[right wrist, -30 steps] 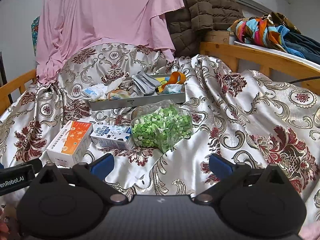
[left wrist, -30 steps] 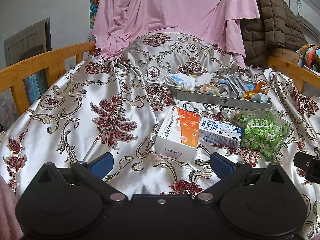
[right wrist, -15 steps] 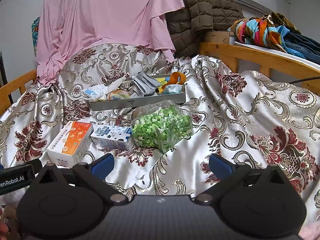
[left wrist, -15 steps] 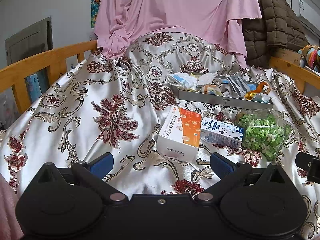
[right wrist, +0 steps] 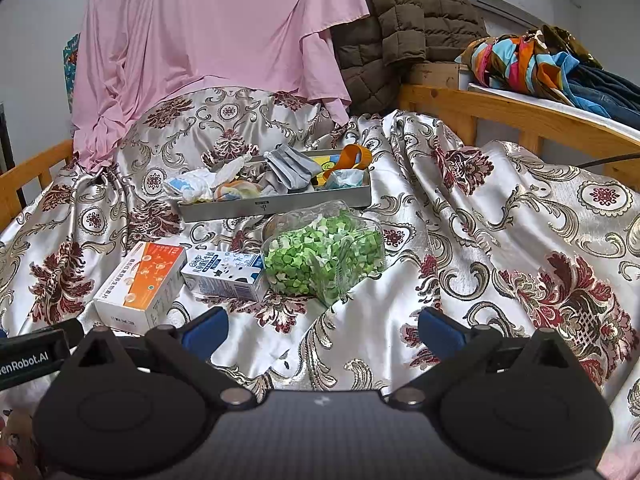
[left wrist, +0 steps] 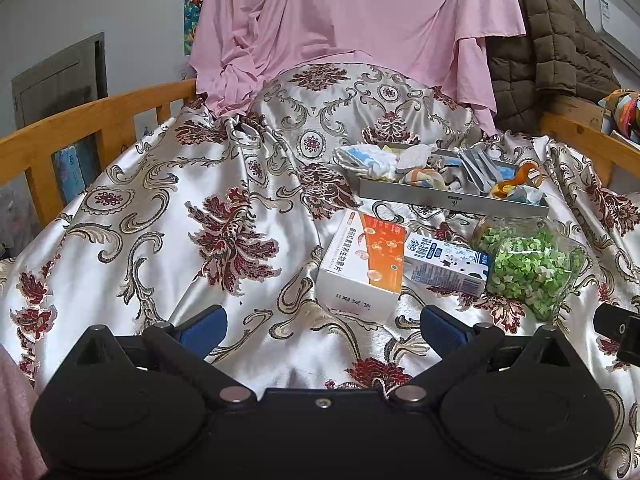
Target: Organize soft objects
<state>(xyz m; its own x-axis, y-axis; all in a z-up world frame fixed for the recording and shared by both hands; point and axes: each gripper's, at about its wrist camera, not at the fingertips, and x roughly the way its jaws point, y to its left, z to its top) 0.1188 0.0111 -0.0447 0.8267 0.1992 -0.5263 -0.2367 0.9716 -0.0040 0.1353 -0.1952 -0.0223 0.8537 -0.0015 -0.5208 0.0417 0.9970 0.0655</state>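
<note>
Little has shifted since before; we hold both the left gripper (left wrist: 323,322) and right gripper (right wrist: 322,326) wide and empty, and should approach the tray (right wrist: 276,203) squarely.

On the patterned bedcover sit 1 metal tray (right wrist: 280,203) of soft items, 1 orange-and-white box (right wrist: 140,280), 1 small milk carton (right wrist: 224,274) and 1 clear bag of green pieces (right wrist: 324,256). Inside the tray, 1 folded grey cloth (right wrist: 290,170) shows; the other soft pieces overlap too much to count.

Bag of green bits (right wrist: 324,256) beside milk carton (right wrist: 224,274)
</note>
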